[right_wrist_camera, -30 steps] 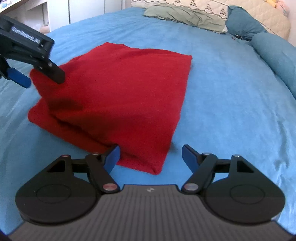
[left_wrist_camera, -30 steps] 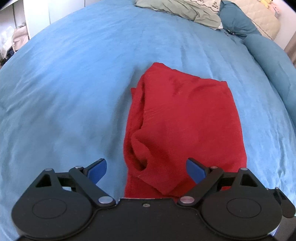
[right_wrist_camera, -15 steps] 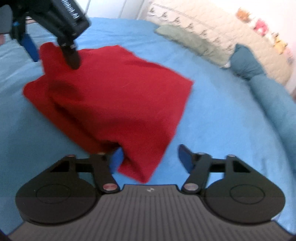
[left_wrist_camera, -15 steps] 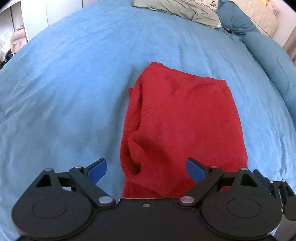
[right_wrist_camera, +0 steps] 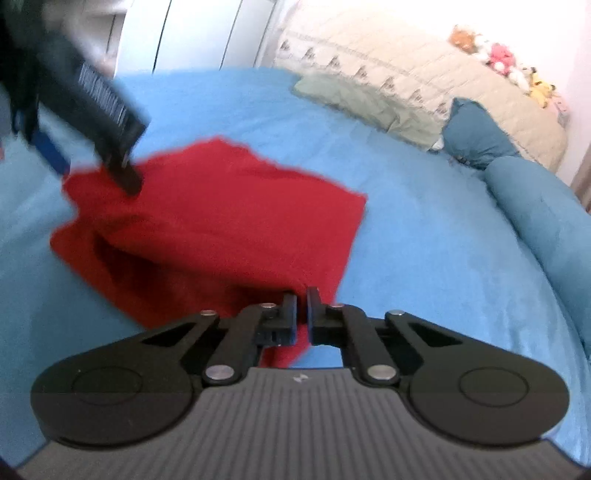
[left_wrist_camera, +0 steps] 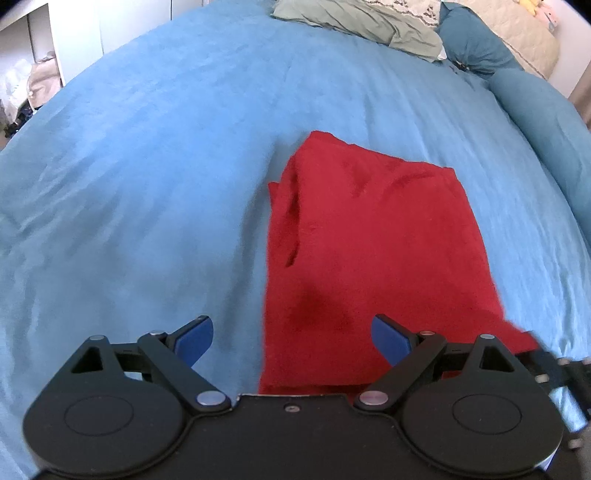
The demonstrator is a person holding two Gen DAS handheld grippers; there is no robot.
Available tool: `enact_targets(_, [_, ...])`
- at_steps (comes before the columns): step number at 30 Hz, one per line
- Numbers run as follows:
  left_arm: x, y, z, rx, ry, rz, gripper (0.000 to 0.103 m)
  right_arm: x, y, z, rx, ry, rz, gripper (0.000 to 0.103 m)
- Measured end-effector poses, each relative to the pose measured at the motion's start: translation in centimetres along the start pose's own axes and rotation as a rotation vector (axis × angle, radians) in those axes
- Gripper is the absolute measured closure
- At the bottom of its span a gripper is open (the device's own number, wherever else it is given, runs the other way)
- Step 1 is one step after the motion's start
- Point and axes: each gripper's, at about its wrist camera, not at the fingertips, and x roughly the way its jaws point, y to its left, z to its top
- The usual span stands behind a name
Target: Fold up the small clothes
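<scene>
A red fleece garment [left_wrist_camera: 373, 236] lies folded on the blue bedspread [left_wrist_camera: 147, 184]. My left gripper [left_wrist_camera: 291, 338] hovers over its near left edge, open, with the cloth's edge under the gap and the blue pads [left_wrist_camera: 194, 338] clear of it. In the right wrist view my right gripper [right_wrist_camera: 301, 299] is shut on the near corner of the red garment [right_wrist_camera: 221, 221], and red cloth shows between the black fingertips [right_wrist_camera: 290, 301]. That corner is drawn up off the bed. The left gripper [right_wrist_camera: 88, 166] shows blurred at the upper left, above the cloth's far corner.
At the head of the bed lie a grey-green pillow [left_wrist_camera: 369, 22], teal pillows [right_wrist_camera: 476, 133] and a long teal bolster [right_wrist_camera: 543, 206]. A beige quilted headboard [right_wrist_camera: 406, 74] carries plush toys [right_wrist_camera: 498, 55]. White cupboards [right_wrist_camera: 192, 33] stand to the left.
My right gripper has closed its jaws on the garment's near corner, risen a little and rolled. The cloth's near edge has been pulled flatter. The left gripper has stayed put, open.
</scene>
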Motion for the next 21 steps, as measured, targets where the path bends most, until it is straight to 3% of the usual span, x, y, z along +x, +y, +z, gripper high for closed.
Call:
enact_targets(4, [0.2, 0.2, -0.8, 0.018, 0.016, 0.023, 0.008, -1.8, -1.9, 0.4, 0.038, -0.006, 0.031, 0.084])
enact_targets(10, [1.5, 0.3, -2.5, 0.047, 0.059, 0.058, 0.008, -0.7, -2.1, -2.8, 0.086, 0.122, 0.068, 0.084])
enact_targets(16, [3.3, 1.2, -3.8, 0.065, 0.098, 0.103, 0.006, 0.4, -2.5, -4.2, 0.142, 0.194, 0.092, 0.084])
enact_targets(19, [2.9, 1.3, -3.6, 0.057, 0.107, 0.107, 0.007, 0.8, -3.9, -3.6, 0.162, 0.208, 0.148, 0.082])
enact_targets(21, [2.0, 0.9, -3.3, 0.064, 0.109, 0.117, 0.009, -0.1, -4.7, -3.5, 0.174, 0.193, 0.178, 0.071])
